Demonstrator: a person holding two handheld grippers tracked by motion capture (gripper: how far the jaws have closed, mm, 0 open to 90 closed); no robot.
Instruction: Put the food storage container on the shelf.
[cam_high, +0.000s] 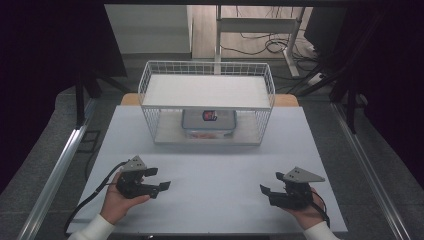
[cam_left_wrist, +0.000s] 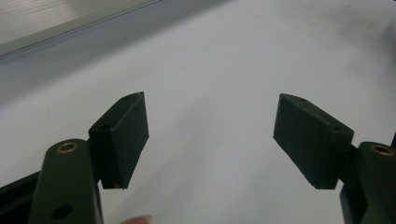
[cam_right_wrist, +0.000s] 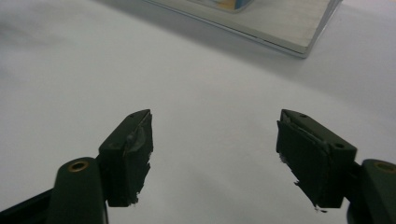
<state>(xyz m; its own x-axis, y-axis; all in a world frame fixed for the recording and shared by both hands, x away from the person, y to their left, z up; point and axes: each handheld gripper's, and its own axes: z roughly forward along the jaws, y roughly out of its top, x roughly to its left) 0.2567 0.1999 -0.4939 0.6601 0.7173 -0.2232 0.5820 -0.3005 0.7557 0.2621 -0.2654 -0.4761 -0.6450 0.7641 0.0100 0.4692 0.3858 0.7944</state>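
My left gripper (cam_high: 159, 179) rests low over the white table (cam_high: 215, 170) near its front left, held in a hand, jaws pointing right. It is open with nothing between its pads (cam_left_wrist: 123, 135). At the front right my right gripper (cam_high: 270, 182) points left, open as well, and only bare table shows between its worn pads (cam_right_wrist: 133, 149). Behind them stands a white wire rack (cam_high: 207, 92) with a flat upper shelf. A clear lidded container (cam_high: 209, 122) with a red and black label sits on the rack's lower level.
The rack's base plate (cam_right_wrist: 280, 32) lies ahead of the right gripper, with the container's edge (cam_right_wrist: 229, 3) above it. Metal rails (cam_high: 55, 170) run along both sides of the table. A desk frame and cables (cam_high: 270, 45) stand beyond the far edge.
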